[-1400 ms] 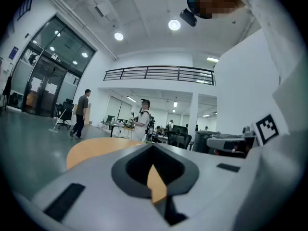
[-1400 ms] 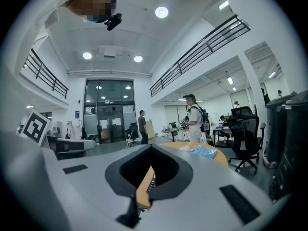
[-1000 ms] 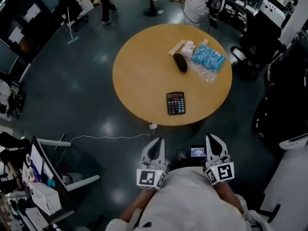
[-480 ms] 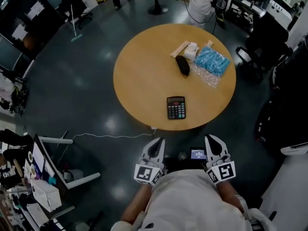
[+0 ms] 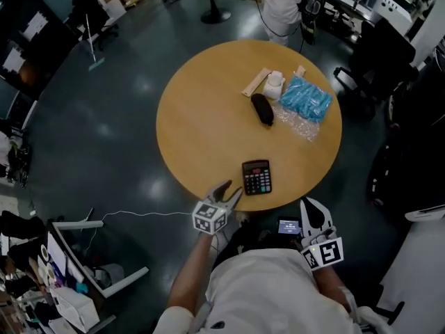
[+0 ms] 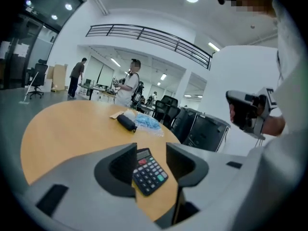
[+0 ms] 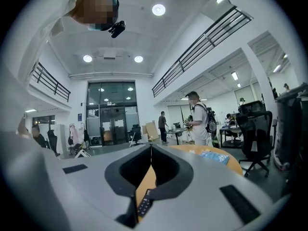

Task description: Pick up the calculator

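The black calculator (image 5: 256, 177) lies flat near the front edge of the round wooden table (image 5: 201, 124). My left gripper (image 5: 229, 190) reaches out to the table's edge, just left of the calculator and apart from it. Its jaws are opening, with nothing pressed between them. In the left gripper view the calculator (image 6: 149, 170) shows through the gap of the left gripper (image 6: 151, 158), farther on along the tabletop. My right gripper (image 5: 314, 211) stays close to my body, off the table, shut (image 7: 151, 148) and empty. A sliver of the calculator (image 7: 144, 203) shows below its jaws.
At the table's far side lie a black pouch (image 5: 262, 108), a blue bag (image 5: 304, 97), a white bundle (image 5: 273, 84) and a wooden strip (image 5: 255, 81). A white cable (image 5: 139, 199) runs over the floor. Office chairs (image 5: 368, 61) stand to the right; a person (image 5: 281, 5) stands behind.
My left gripper has swung forward and down from my body to the table's edge beside the calculator, and its jaws have parted. The table has drawn nearer. The right gripper stays by my body.
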Demonstrator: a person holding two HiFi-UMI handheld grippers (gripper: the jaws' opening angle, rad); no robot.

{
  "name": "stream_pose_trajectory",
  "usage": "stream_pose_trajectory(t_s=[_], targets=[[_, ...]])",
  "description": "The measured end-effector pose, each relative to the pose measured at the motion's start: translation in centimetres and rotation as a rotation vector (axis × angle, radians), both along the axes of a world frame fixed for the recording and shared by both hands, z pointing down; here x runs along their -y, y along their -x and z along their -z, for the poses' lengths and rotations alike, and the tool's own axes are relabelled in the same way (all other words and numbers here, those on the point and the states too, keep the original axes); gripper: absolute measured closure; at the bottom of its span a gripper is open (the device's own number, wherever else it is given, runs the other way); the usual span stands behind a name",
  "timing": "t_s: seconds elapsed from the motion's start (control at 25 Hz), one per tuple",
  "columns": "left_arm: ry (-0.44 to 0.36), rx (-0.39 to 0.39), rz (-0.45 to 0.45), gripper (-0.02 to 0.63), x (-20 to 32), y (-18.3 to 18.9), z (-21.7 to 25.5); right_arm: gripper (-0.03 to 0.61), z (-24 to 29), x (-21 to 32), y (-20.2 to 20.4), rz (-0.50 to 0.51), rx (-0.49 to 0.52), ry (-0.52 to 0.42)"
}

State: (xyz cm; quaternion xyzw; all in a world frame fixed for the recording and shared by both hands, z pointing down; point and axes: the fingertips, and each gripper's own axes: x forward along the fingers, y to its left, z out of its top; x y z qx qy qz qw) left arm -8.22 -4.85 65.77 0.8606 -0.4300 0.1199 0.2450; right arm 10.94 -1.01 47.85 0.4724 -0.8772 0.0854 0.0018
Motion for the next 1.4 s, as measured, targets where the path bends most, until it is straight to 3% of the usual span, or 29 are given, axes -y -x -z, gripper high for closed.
stream_pose_trajectory(t_s=[0.16, 0.36, 0.64, 0.88, 1.4], targets=[[0.119, 0.038, -0.096, 0.431, 4.8, 0.6, -4.6, 0.563, 0.9, 1.9, 0.9, -0.042, -0.002, -0.004], [0.263, 0.073, -0.155, 0.425, 7.9, -0.1, -9.5, 0.563, 1.3, 3.3, 0.7, -0.055, 0.006, 0.007], [0.407, 0.137, -0.243, 0.407, 9.4, -2.0, -13.9, 0.563, 0.3, 5.5, -0.8, -0.038, 0.005, 0.049], [0.46, 0.178, -0.311, 0.402, 9.9, -3.8, -15.2, 0.563, -0.6, 7.2, -2.3, -0.052, 0.007, 0.068], [0.453, 0.051, -0.286, 0.522, 9.0, -4.3, -13.3, 0.563, -1.3, 8.6, -2.1, -0.046, 0.02, 0.086]])
